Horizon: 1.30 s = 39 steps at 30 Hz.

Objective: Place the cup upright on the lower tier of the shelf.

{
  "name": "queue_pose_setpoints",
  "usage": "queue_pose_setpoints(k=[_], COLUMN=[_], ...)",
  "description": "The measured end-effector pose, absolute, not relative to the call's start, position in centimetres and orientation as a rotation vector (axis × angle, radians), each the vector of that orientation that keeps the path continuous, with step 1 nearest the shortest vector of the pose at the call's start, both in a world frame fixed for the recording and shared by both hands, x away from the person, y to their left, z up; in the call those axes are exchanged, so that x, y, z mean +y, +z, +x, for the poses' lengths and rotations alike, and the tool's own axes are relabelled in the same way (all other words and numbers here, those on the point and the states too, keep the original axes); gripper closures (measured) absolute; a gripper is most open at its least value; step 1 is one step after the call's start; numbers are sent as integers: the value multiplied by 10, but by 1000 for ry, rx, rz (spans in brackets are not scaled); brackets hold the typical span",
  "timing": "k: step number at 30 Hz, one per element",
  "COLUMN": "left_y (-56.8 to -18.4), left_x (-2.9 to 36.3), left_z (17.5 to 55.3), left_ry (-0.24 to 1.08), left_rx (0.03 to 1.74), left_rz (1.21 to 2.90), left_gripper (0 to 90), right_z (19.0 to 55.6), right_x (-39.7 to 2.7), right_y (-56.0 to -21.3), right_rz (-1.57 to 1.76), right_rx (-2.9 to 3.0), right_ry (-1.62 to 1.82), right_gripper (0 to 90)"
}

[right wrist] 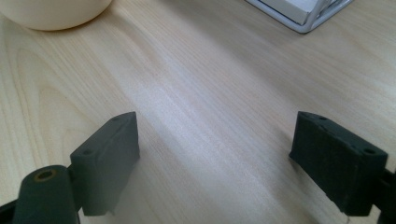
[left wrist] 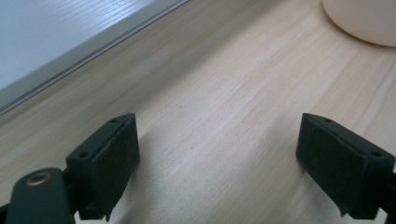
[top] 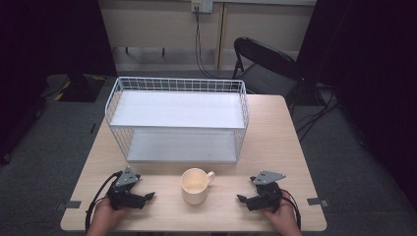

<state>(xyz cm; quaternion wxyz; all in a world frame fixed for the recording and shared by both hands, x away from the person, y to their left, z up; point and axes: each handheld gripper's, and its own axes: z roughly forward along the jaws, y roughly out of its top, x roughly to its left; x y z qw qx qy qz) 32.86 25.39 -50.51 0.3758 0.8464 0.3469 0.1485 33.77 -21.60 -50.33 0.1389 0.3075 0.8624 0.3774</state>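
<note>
We see a cream mug (top: 195, 186) standing upright on the light wooden table (top: 275, 142), near its front edge, handle turned toward the back right; it sits between the two grippers and touches neither. The left gripper (top: 147, 196) rests low over the table just left of the mug, held in the person's left hand (top: 104, 216); its jaws stand wide apart with only bare wood between them (the left gripper view shows this plainly), and the mug's rounded base (left wrist: 362, 21) lies beyond, at the top right of that view. The right gripper (top: 241, 198) sits just right of the mug, held in the right hand (top: 284, 217); its jaws are likewise spread wide with nothing between them, and the mug (right wrist: 53, 13) appears at the top left of its own view. Behind the mug stands a white wire shelf rack (top: 178, 119) with two tiers; its lower tier's front edge is near the mug but apart from it.
</note>
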Motion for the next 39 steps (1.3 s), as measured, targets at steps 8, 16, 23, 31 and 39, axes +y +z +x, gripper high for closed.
queue_pose_setpoints(k=[8, 16, 23, 31, 39], left_y=[-505, -505, -505, -505, -505], left_x=[254, 254, 254, 254, 253], left_z=[329, 329, 328, 328, 327], left_ry=[380, 380, 382, 385, 386], left_rx=[887, 887, 892, 901, 906], left_rz=[2166, 2166, 2164, 2160, 2157], left_gripper=[130, 130, 130, 130, 130], right_z=[338, 337, 335, 336, 338], right_x=[-216, -210, -198, -190, -175], right_y=[-503, -502, -493, -483, -473], right_rz=[889, 946, 899, 846, 810], right_rx=[2493, 2474, 2506, 2516, 2494], right_ry=[1090, 1071, 1112, 1145, 1224], right_gripper=[146, 156, 218, 230, 288])
